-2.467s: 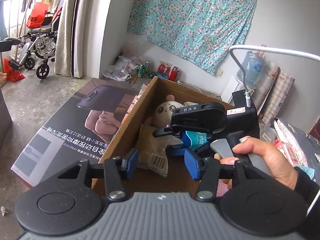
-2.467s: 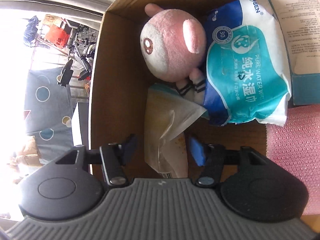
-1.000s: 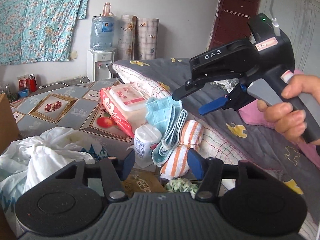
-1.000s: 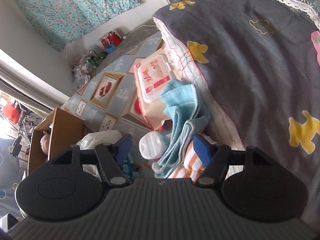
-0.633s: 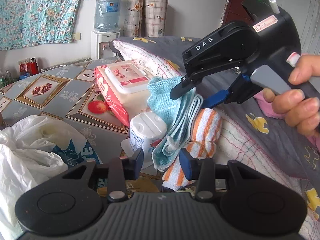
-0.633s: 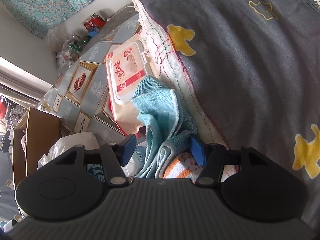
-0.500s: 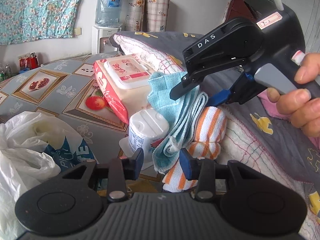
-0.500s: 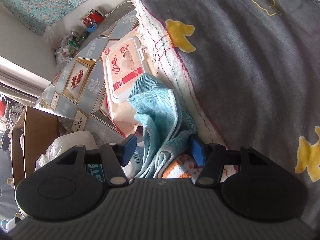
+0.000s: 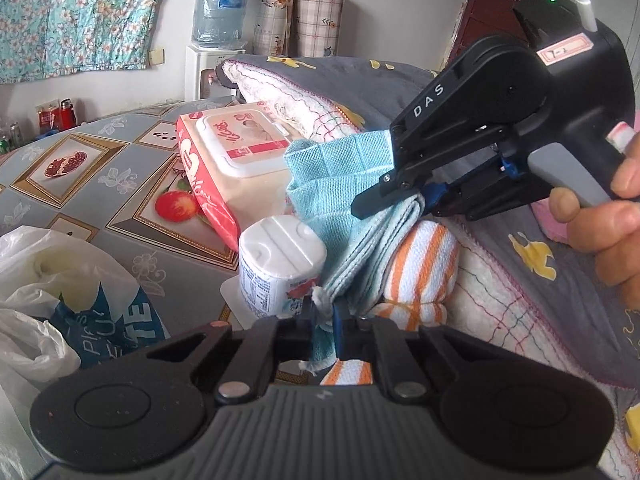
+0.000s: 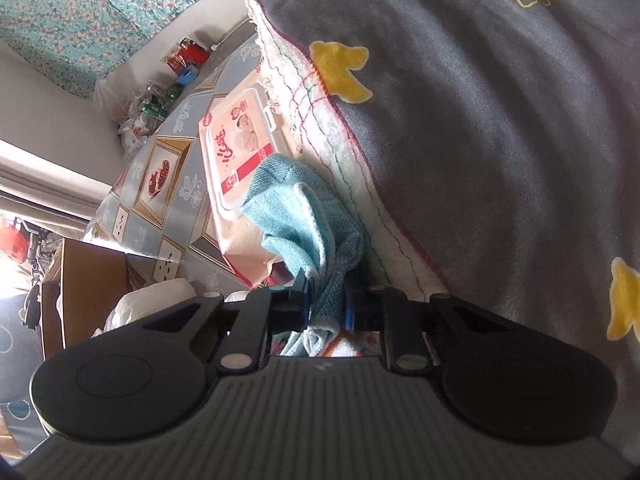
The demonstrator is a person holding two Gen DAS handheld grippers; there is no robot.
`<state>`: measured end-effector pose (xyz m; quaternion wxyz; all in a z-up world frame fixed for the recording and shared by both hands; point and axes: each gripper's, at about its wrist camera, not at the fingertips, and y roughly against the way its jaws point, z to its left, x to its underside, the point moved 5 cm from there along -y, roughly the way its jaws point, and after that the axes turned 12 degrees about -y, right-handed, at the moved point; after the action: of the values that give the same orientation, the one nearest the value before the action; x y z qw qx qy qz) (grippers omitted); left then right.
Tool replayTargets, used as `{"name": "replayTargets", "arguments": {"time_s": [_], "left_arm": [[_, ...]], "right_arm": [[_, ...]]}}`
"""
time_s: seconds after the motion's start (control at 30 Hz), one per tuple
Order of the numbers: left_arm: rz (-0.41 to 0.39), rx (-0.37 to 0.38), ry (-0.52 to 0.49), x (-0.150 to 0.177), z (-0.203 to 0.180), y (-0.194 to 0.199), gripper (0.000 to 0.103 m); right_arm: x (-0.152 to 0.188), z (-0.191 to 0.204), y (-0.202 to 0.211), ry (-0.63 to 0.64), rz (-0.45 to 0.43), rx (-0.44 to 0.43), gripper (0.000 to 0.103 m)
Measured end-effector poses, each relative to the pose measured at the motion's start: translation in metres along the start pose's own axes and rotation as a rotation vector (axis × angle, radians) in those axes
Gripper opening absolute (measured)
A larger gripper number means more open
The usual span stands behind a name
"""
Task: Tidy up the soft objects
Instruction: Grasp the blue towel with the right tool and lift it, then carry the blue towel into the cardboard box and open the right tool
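A folded light blue towel [image 9: 336,184] lies on the patterned mat beside the bed, draped over an orange-and-white striped towel roll [image 9: 420,272]. My left gripper [image 9: 322,314] is shut on the blue towel's lower corner. My right gripper [image 9: 404,204] comes in from the right and is shut on the towel's upper fold. In the right wrist view the blue towel [image 10: 304,220] is bunched between the closed right gripper [image 10: 326,300].
A red and pink wet-wipe pack [image 9: 236,148] and a white tissue roll [image 9: 280,268] lie next to the towels. A white plastic bag [image 9: 60,276] is at left. The grey quilt [image 10: 500,120] covers the bed at right. A cardboard box [image 10: 76,280] stands beyond.
Both grippers have left the cardboard box and come to the towels by the bed. In the last half second both have closed on the blue towel.
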<state>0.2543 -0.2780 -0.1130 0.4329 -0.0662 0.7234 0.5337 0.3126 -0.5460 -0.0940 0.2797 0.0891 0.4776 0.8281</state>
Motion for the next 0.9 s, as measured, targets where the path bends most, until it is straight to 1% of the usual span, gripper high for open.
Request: {"name": "replayTargets", "arguments": {"time_s": [0.13,0.23,0.37,0.53,0.63,0.7,0.83,0.9], "left_arm": [[-0.037,-0.001,0.01,-0.005,0.0,0.015,0.007],[-0.077,-0.003,0.011,-0.01,0.0,0.035,0.006],[-0.135,-0.002,0.027,-0.017,0.001,0.068,0.006],[-0.217,-0.012,0.059,-0.017,0.011,0.121,0.007],[-0.253,-0.056,0.085,-0.01,0.03,0.156,0.007],[-0.269,-0.102,0.123,0.0,0.052,0.181,0.007],[-0.272,-0.221,0.216,0.025,0.104,0.228,0.007],[-0.26,-0.3,0.261,0.042,0.133,0.25,0.007]], "right_arm": [[0.004,0.013,0.023,0.028,-0.04,-0.032,0.013],[0.011,0.029,0.045,0.055,-0.075,-0.062,0.013],[0.026,0.053,0.081,0.097,-0.118,-0.107,0.013],[0.056,0.095,0.123,0.177,-0.145,-0.181,0.013],[0.08,0.13,0.134,0.239,-0.133,-0.236,0.013],[0.098,0.159,0.134,0.281,-0.107,-0.277,0.013],[0.141,0.228,0.108,0.362,-0.012,-0.357,0.013],[0.163,0.262,0.087,0.39,0.049,-0.389,0.013]]}}
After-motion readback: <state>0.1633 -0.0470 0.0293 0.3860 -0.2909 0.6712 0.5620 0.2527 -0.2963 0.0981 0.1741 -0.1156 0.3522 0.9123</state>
